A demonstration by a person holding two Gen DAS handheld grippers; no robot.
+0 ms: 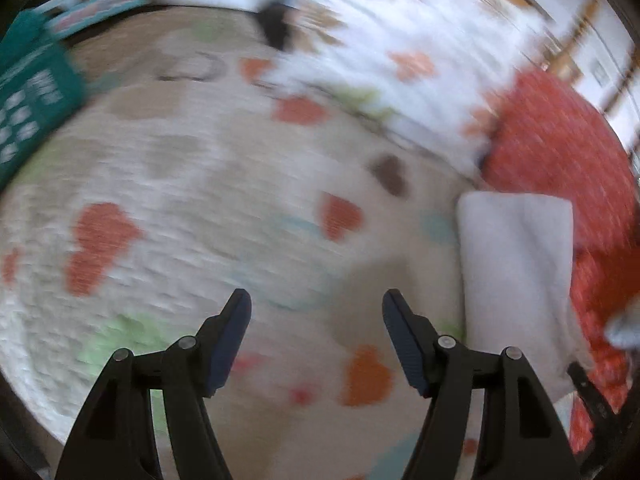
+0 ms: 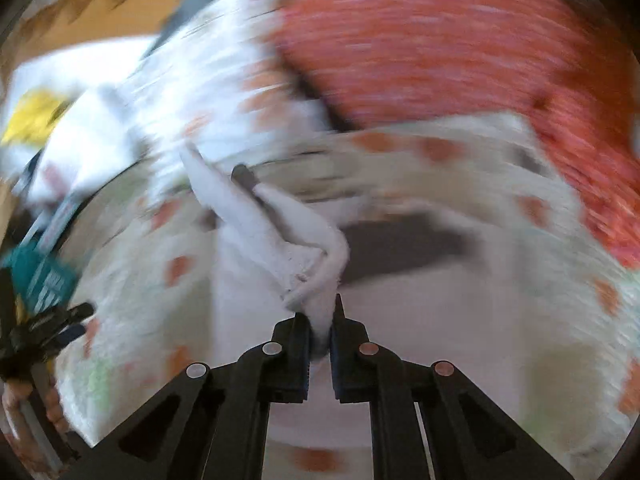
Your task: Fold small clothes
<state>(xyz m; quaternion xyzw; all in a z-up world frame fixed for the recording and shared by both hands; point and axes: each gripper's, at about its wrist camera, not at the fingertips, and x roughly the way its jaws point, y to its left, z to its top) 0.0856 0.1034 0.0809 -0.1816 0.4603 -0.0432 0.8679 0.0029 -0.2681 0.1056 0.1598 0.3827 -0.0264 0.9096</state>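
Note:
A small white cloth (image 1: 516, 264) lies folded on the heart-patterned bedspread (image 1: 200, 208) at the right of the left wrist view. My left gripper (image 1: 316, 312) is open and empty, hovering over the bedspread to the left of the cloth. In the right wrist view my right gripper (image 2: 320, 320) is shut on an edge of the white cloth (image 2: 280, 232), which rises away from the jaws in a lifted fold. Both views are blurred by motion.
A red patterned fabric (image 1: 560, 152) lies to the right of the cloth and fills the top right of the right wrist view (image 2: 440, 48). A teal box (image 1: 28, 96) sits at the far left. A white pillow (image 1: 400, 40) lies at the back.

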